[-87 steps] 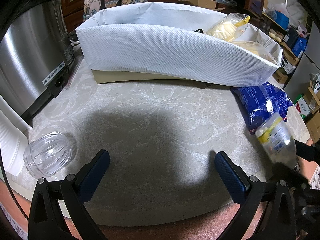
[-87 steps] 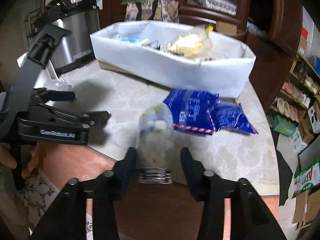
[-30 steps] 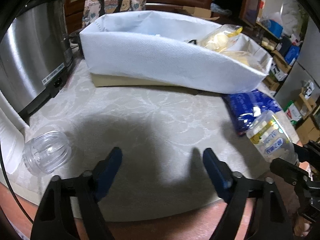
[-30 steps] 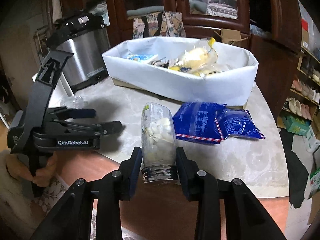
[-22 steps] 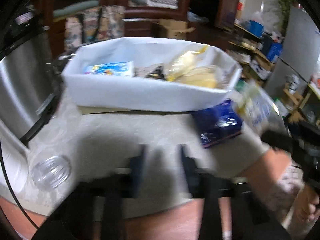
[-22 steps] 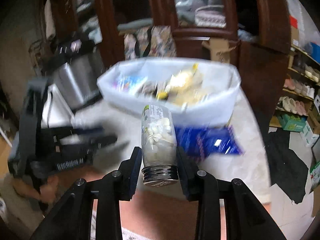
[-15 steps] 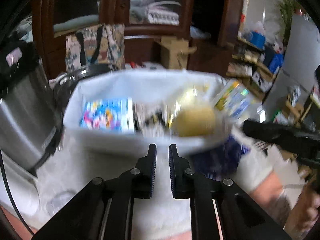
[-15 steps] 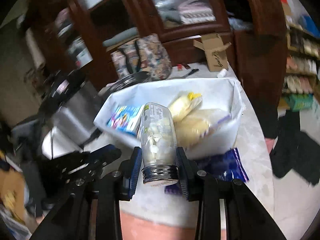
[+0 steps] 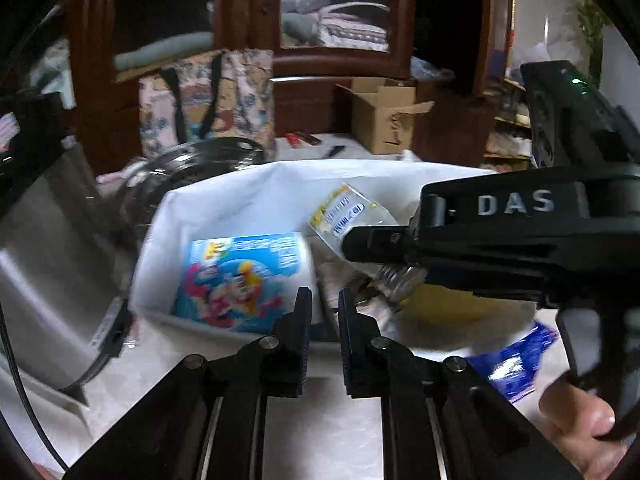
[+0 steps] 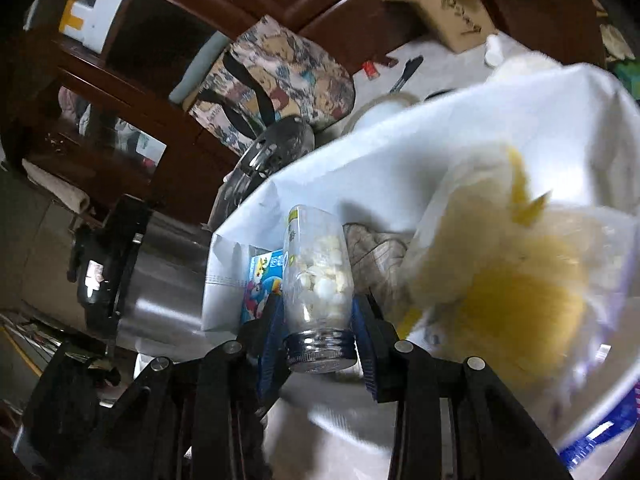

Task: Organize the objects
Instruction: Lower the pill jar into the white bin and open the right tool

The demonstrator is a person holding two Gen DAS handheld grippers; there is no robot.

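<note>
A clear jar (image 10: 316,264) of white pieces, lidless with its threaded mouth toward the camera, is clamped in my right gripper (image 10: 318,304), which is shut on it. In the left wrist view the jar (image 9: 348,220) hangs tilted over the inside of the white fabric bin (image 9: 260,188), held out from the right gripper's black frame (image 9: 512,216). My left gripper (image 9: 325,294) hovers before the bin's near wall. Its jaws stand a narrow slit apart and are opening, with nothing between them. A cartoon-printed box (image 9: 240,276) lies in the bin's left end.
Yellow noodle packets (image 10: 520,280) fill the bin's right part. A blue snack bag (image 9: 516,364) lies on the table right of the bin. A steel cooker (image 9: 48,264) stands at left. Behind are a patterned tote (image 9: 208,96) and a cardboard box (image 9: 384,116). A hand (image 9: 576,412) grips the right handle.
The right gripper lifted the jar off the table's edge, carried it over the bin and rolled. The left gripper's jaws closed from wide to a slit, and it rose toward the bin.
</note>
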